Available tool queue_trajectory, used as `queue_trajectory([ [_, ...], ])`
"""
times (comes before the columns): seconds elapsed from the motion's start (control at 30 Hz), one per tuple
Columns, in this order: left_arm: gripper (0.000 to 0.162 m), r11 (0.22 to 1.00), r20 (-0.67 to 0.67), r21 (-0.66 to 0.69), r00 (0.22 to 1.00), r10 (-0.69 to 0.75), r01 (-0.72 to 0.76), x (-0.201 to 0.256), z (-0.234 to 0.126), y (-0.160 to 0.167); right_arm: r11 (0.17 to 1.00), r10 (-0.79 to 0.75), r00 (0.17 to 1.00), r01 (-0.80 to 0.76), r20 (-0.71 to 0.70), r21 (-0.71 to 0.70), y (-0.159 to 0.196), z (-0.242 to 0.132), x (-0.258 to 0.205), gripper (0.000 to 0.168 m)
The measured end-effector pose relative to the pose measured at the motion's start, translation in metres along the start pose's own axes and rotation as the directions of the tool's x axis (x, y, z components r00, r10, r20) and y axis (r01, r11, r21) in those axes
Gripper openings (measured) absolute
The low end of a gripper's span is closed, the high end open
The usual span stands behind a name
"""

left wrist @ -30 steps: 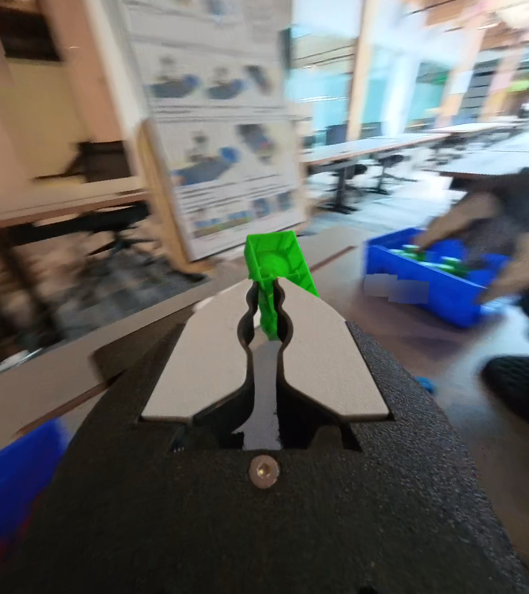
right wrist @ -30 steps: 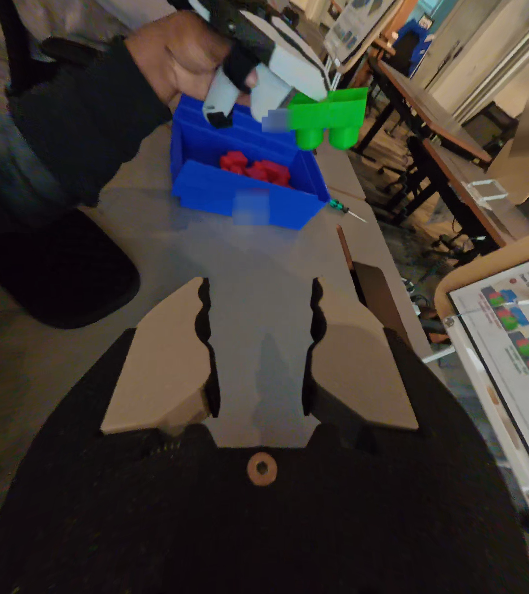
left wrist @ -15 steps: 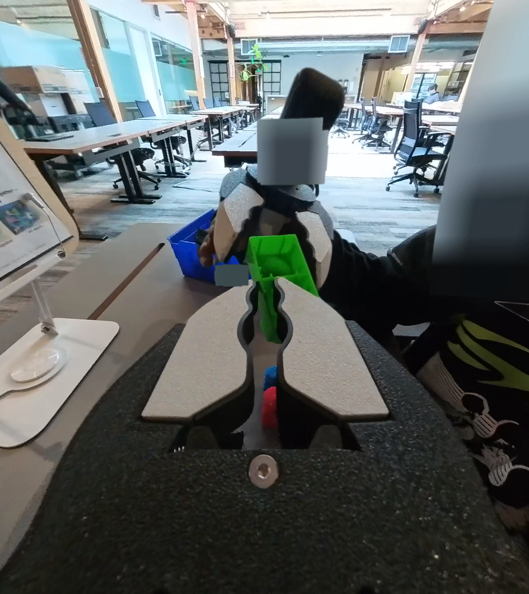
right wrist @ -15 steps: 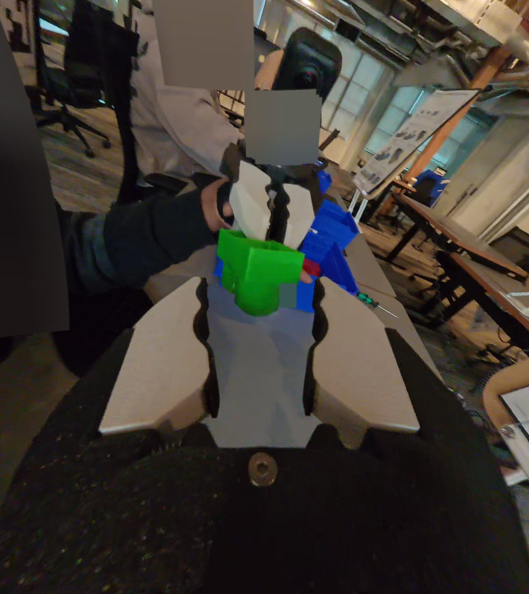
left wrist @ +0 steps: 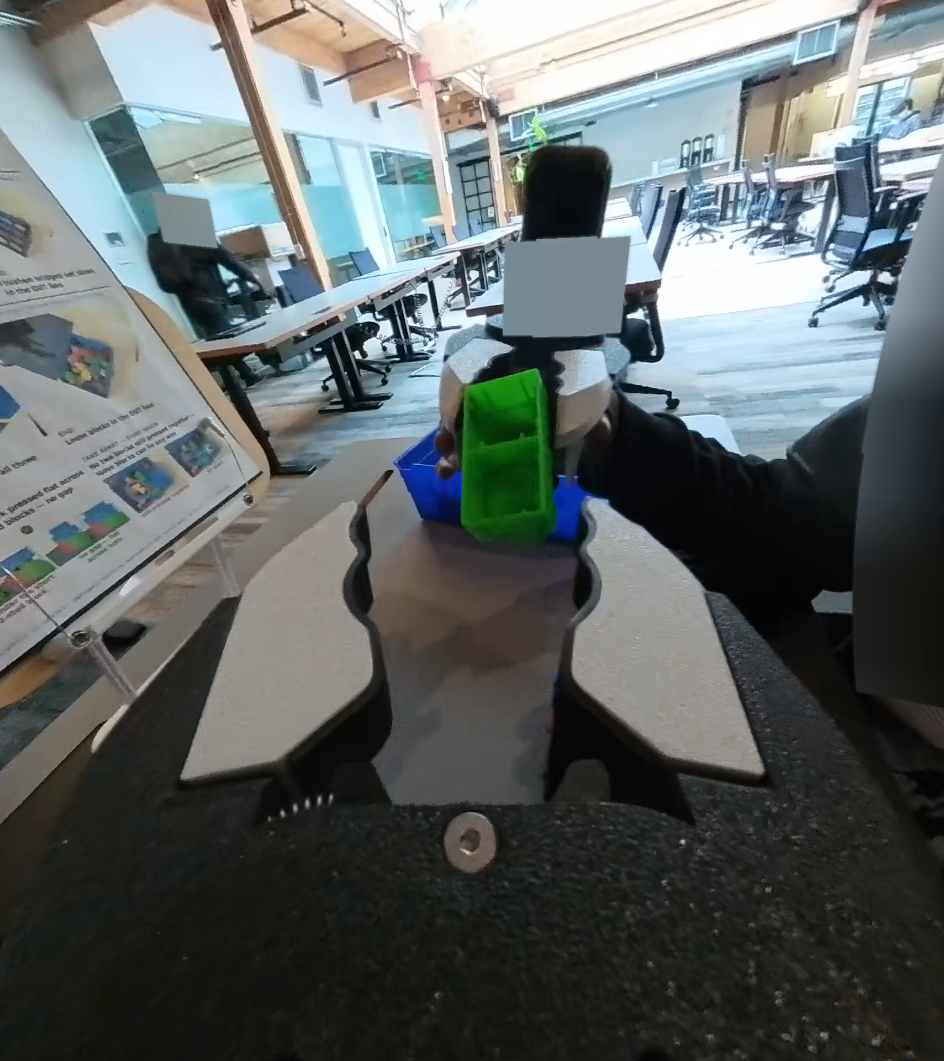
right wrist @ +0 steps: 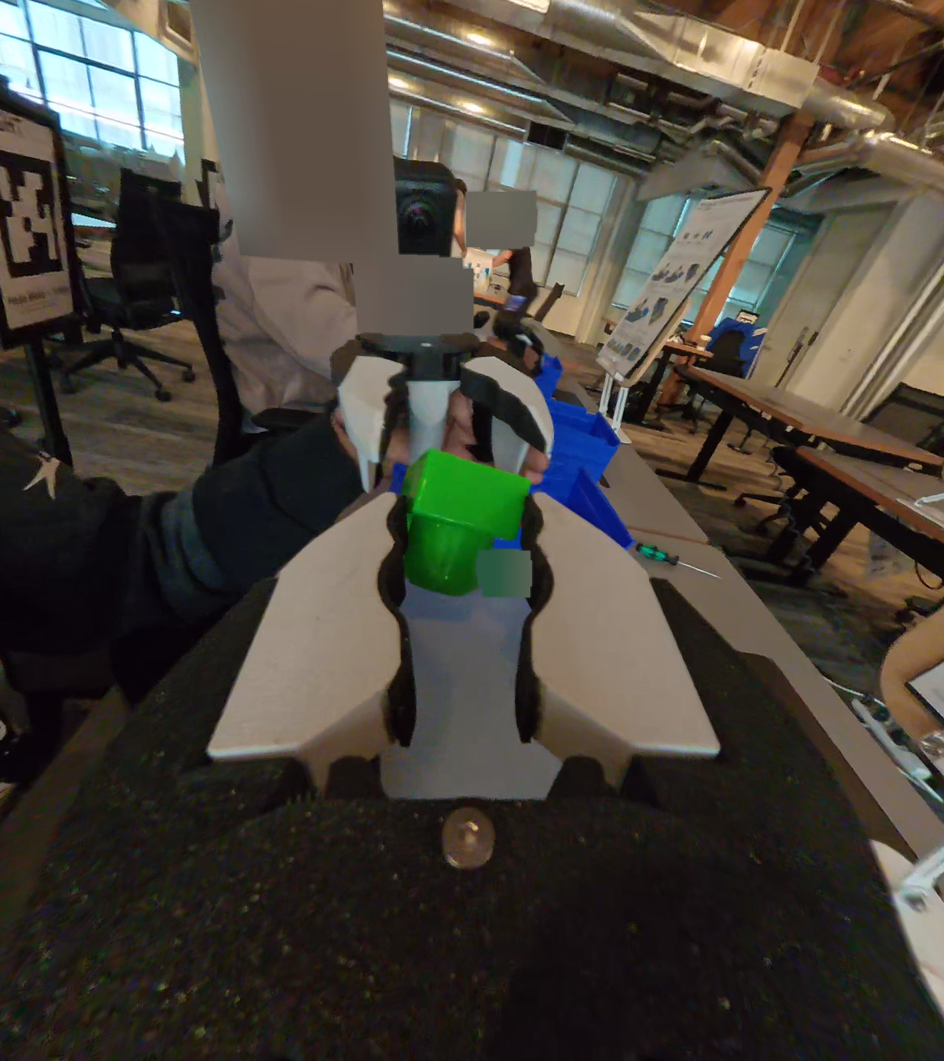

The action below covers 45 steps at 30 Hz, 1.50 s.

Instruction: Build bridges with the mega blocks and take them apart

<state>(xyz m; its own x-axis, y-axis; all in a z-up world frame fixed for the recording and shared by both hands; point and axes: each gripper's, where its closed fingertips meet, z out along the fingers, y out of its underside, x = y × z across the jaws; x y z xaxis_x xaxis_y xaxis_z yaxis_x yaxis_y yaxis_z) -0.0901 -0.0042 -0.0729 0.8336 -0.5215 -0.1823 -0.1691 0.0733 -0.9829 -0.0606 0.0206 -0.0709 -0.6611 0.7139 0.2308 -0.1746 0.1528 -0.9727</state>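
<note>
A green mega block (left wrist: pixel 507 459) hangs in the air above the table, hollow underside towards the left wrist view. My right gripper (right wrist: pixel 461 505) is shut on the green block (right wrist: pixel 458 517), one finger on each side of it. It also shows in the left wrist view (left wrist: pixel 521 402), facing me and holding the block. My left gripper (left wrist: pixel 470 508) is open and empty, its tips just short of the block. In the right wrist view the left gripper (right wrist: pixel 446 448) is just behind the block, jaws spread.
A blue bin (left wrist: pixel 429 494) stands on the grey table (left wrist: pixel 458 631) behind the block. More blue bins (right wrist: pixel 584 448) and a screwdriver (right wrist: pixel 659 556) lie farther along. An instruction board on a stand (left wrist: pixel 56 430) is at the left. The holder's sleeve (left wrist: pixel 716 505) is at the right. There is about 5 cm between the tips of the two grippers.
The left gripper held the green block and swung towards the right one. It has now opened and let go, and the right gripper has shut on the block.
</note>
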Motion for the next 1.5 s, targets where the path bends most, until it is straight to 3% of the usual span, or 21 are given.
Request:
queue_trajectory([
  [0.23,0.060,0.995,-0.050,-0.015,0.993,-0.103,0.103,0.006,0.019,0.003,0.997,-0.002,1.000,0.002,-0.006,0.071,-0.006,-0.001,0.003,0.038],
  [0.4,0.038,0.995,-0.073,-0.032,0.992,-0.100,0.097,0.009,0.030,0.009,0.997,-0.008,1.000,0.009,-0.016,0.071,-0.004,0.000,0.005,0.038],
  [0.6,0.037,0.991,-0.096,-0.079,0.988,-0.120,0.112,0.013,0.027,0.012,1.000,-0.018,1.000,0.017,0.019,0.013,0.003,-0.002,0.001,0.038],
  [0.67,0.037,0.979,-0.138,-0.092,0.972,-0.192,0.181,0.018,0.027,0.012,0.992,-0.123,0.992,0.124,0.027,-0.028,0.005,-0.007,-0.003,0.045],
  [0.77,0.037,0.948,-0.179,-0.114,0.933,-0.313,0.296,0.018,0.027,0.013,0.905,-0.395,0.918,0.393,0.018,-0.163,0.018,-0.015,-0.006,0.076],
  [0.83,0.037,0.928,-0.200,-0.135,0.908,-0.368,0.347,0.019,0.027,0.017,0.814,-0.529,0.848,0.513,0.015,-0.273,0.027,-0.019,-0.002,0.084],
  [1.07,0.037,0.915,-0.252,-0.188,0.883,-0.396,0.356,0.028,0.029,0.024,0.641,-0.733,0.677,0.721,0.067,-0.264,0.026,-0.010,-0.016,0.066],
  [1.17,0.037,0.918,-0.261,-0.187,0.883,-0.390,0.350,0.029,0.030,0.023,0.596,-0.770,0.634,0.753,0.068,-0.277,0.027,-0.008,-0.016,0.045],
  [1.33,0.039,0.931,-0.290,-0.094,0.885,-0.365,0.354,0.027,0.026,0.008,0.701,-0.696,0.718,0.685,0.018,-0.200,0.016,-0.005,-0.017,0.045],
  [1.4,0.054,0.973,-0.253,0.029,0.944,-0.213,0.228,0.023,0.024,-0.001,0.784,-0.609,0.794,0.601,-0.002,-0.158,0.012,-0.005,-0.014,0.045],
  [1.5,0.073,0.988,-0.082,0.151,0.995,0.054,-0.042,0.013,0.017,-0.013,0.907,-0.414,0.910,0.409,-0.034,-0.102,0.002,-0.009,-0.007,0.045],
])
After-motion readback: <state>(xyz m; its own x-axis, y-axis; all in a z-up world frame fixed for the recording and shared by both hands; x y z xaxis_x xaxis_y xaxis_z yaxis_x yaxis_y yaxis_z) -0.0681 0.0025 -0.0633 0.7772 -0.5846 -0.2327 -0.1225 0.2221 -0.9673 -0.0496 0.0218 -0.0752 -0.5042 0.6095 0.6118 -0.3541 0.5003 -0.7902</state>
